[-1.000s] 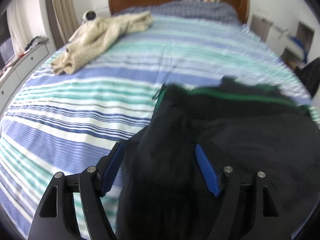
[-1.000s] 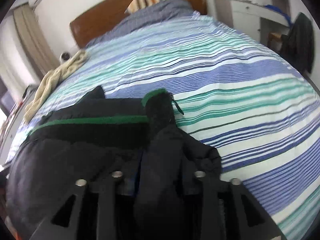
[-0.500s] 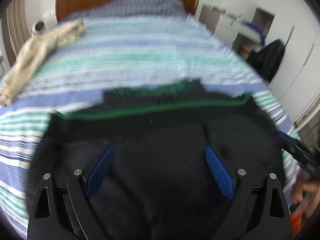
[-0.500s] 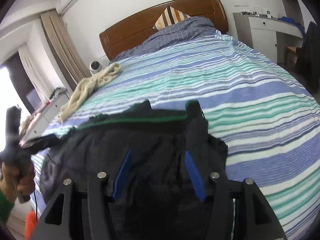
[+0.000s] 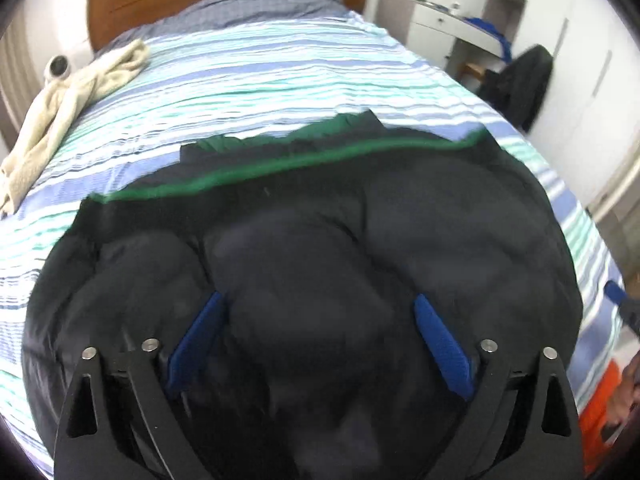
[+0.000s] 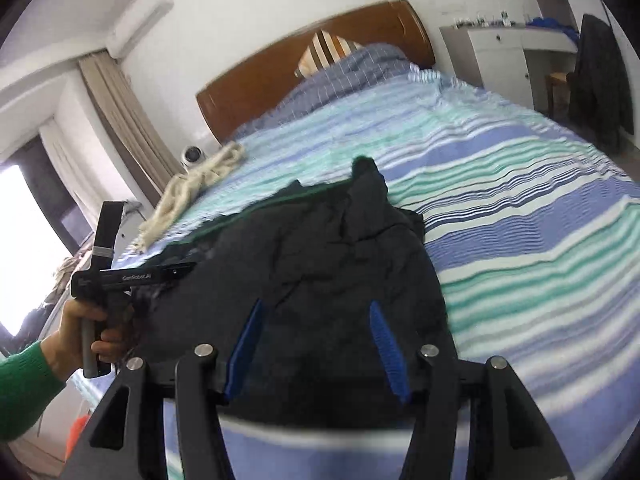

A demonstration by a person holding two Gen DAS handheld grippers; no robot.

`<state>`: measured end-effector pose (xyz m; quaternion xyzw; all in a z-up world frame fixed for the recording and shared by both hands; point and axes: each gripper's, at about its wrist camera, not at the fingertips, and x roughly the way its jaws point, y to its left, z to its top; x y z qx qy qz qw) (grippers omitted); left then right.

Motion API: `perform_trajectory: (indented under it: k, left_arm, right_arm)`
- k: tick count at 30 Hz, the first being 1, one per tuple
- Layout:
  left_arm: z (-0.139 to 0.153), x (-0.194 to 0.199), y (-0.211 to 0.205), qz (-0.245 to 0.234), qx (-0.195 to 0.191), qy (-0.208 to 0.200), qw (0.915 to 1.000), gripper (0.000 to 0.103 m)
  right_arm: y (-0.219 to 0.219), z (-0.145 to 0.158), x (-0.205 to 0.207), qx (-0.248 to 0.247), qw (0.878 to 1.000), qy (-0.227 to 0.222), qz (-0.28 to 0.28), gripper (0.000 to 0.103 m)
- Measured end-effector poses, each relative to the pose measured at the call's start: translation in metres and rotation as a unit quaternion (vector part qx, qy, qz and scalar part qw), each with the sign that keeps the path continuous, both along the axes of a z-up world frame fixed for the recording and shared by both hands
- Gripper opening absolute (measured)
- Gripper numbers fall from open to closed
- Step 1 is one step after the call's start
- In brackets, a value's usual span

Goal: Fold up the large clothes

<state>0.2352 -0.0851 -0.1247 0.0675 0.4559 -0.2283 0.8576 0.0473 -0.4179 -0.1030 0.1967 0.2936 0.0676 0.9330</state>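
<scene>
Your left gripper (image 5: 316, 340), clamped on the black jacket (image 5: 320, 240) a second ago, now stands wide and empty above it; your right gripper (image 6: 316, 344) stands part-open, holding nothing. The jacket lies bundled on the near bed (image 5: 280, 68), so this fold appears laid.

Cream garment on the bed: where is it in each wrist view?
Left wrist: cream garment at upper left, on the striped bedspread, beyond the black jacket.
Right wrist: cream garment left of centre, past the jacket's far corner.
Shared landmark: wooden headboard.
</scene>
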Motion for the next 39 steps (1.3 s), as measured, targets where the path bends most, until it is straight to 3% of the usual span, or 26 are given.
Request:
perform_trajectory:
  k: [3,6,10,15,17,23,30,34,39]
  left_arm:
    - [-0.027,-0.002,0.0,0.003,0.003,-0.003,1.0,0.1]
    - [-0.037,0.0,-0.003,0.004,0.007,-0.015,0.9999,0.102]
    - [-0.029,-0.003,0.002,0.005,0.007,-0.006,0.9999,0.099]
    - [0.0,-0.058,0.013,-0.014,-0.009,-0.021,0.9996,0.098]
    - [-0.01,-0.072,0.015,-0.018,-0.004,-0.018,0.9997,0.101]
    - [-0.036,-0.066,0.002,-0.015,0.025,-0.032,0.9991,0.102]
    - [-0.015,-0.087,0.009,-0.019,0.007,-0.024,0.9995,0.1]
    - [-0.031,-0.114,0.003,-0.031,0.056,-0.059,0.9962,0.101]
    - [-0.033,-0.109,0.001,-0.01,0.051,-0.056,0.9971,0.102]
  right_arm:
    - [0.007,-0.01,-0.023,0.014,1.0,0.001,-0.007,0.056]
    - [0.014,-0.025,-0.035,0.013,1.0,0.019,-0.011,0.056]
    - [0.023,-0.03,-0.049,0.011,1.0,0.029,-0.004,0.056]
    - [0.031,-0.012,-0.068,-0.01,1.0,0.005,0.003,0.056]
    - [0.034,-0.009,-0.072,-0.01,1.0,-0.004,0.011,0.056]
    - [0.049,-0.022,-0.059,0.0,0.999,0.012,0.03,0.056]
    - [0.055,-0.016,-0.068,-0.005,0.999,-0.002,0.038,0.056]
    - [0.051,-0.018,-0.075,-0.006,0.999,-0.004,0.033,0.056]
    - [0.042,-0.036,-0.065,0.009,1.0,0.024,0.009,0.056]
